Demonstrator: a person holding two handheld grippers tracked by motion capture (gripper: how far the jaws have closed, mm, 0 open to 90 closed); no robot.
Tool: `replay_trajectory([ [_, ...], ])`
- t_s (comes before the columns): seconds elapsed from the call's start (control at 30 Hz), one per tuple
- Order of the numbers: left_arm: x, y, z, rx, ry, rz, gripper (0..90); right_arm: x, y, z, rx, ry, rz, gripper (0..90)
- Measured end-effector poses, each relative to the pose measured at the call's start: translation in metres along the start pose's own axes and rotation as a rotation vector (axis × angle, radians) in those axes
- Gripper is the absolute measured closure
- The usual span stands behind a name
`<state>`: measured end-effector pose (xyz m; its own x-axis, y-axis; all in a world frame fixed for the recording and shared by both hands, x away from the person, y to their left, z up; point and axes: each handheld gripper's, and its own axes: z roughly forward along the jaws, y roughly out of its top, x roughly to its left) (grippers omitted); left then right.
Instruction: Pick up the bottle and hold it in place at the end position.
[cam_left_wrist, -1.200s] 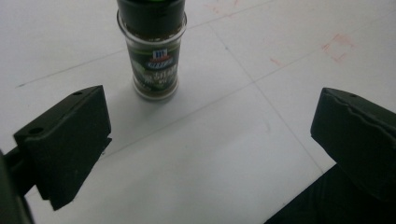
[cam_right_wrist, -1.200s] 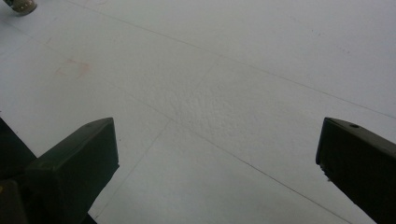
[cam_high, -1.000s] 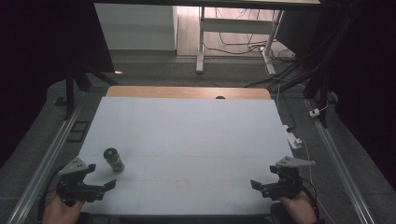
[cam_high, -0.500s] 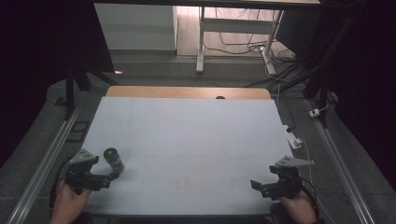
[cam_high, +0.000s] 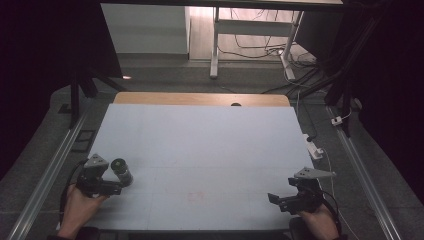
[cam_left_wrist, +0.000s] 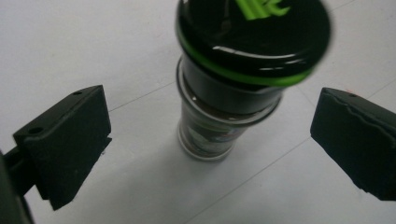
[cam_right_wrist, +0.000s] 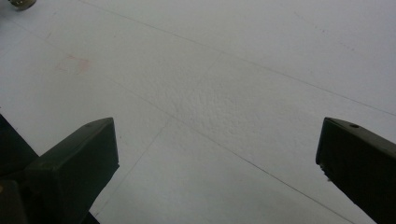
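A small jar (cam_high: 121, 171) with a black lid, a green rim and a green logo stands upright on the pale table (cam_high: 200, 145) near its front left. In the left gripper view the jar (cam_left_wrist: 210, 135) rises between the two black jaws, with a gap on each side. My left gripper (cam_high: 116, 180) (cam_left_wrist: 212, 116) is open around it and does not touch it. My right gripper (cam_high: 275, 200) (cam_right_wrist: 217, 140) is open near the front right edge, with nothing but bare table between its jaws.
A wooden strip (cam_high: 200, 99) borders the table's far edge. Metal rails (cam_high: 55, 165) run along both sides. A white power strip (cam_high: 314, 148) and cables lie off the right edge. A faint pink stain (cam_right_wrist: 74, 64) marks the table surface.
My left gripper has moved forward from the front left edge up to the jar, which now stands between its open jaws. The right gripper has stayed put.
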<state>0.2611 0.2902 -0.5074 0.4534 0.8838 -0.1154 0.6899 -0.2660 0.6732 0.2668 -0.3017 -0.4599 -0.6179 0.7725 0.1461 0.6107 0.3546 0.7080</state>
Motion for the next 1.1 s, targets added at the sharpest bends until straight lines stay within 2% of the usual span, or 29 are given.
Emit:
replay_trajectory([
  [0.07, 0.003, 0.0, 0.003, 0.005, -0.017, -0.003, 0.0, 0.0, 0.0, 0.0, 0.002, 0.0, 0.0, 0.0],
  [0.23, 0.005, 0.001, 0.008, 0.02, -0.04, 0.023, 1.2, 0.0, 0.0, 0.0, 0.002, 0.0, -0.005, 0.0],
  [0.3, 0.005, 0.001, 0.011, 0.032, -0.035, 0.037, 3.7, 0.0, 0.0, 0.0, 0.002, 0.0, -0.006, 0.0],
  [0.33, 0.005, 0.001, 0.012, 0.035, -0.04, 0.045, 8.2, 0.0, 0.0, 0.0, 0.002, 0.0, -0.007, 0.0],
  [0.4, 0.006, 0.001, 0.013, 0.045, -0.036, 0.055, 10.2, 0.0, 0.0, 0.0, 0.004, 0.0, -0.008, 0.0],
  [0.67, 0.009, 0.001, 0.011, 0.03, -0.05, 0.086, 30.7, 0.001, 0.0, 0.0, 0.007, 0.0, -0.013, 0.0],
  [0.7, 0.009, 0.0, 0.011, 0.029, -0.055, 0.09, 36.6, 0.001, 0.0, 0.0, 0.006, 0.0, -0.014, 0.0],
  [0.8, 0.009, 0.0, 0.01, 0.027, -0.071, 0.105, 40.7, 0.001, 0.0, 0.001, 0.007, 0.001, -0.015, 0.0],
  [0.83, 0.009, 0.001, 0.01, 0.026, -0.08, 0.113, 47.6, 0.001, 0.0, 0.001, 0.008, 0.001, -0.016, 0.0],
  [0.93, 0.005, 0.001, 0.009, 0.031, -0.072, 0.146, 52.1, 0.001, 0.0, 0.001, 0.008, 0.0, -0.017, 0.0],
  [1.1, 0.004, 0.002, 0.008, 0.042, -0.06, 0.15, 52.9, 0.001, 0.0, 0.001, 0.01, 0.001, -0.02, 0.0],
])
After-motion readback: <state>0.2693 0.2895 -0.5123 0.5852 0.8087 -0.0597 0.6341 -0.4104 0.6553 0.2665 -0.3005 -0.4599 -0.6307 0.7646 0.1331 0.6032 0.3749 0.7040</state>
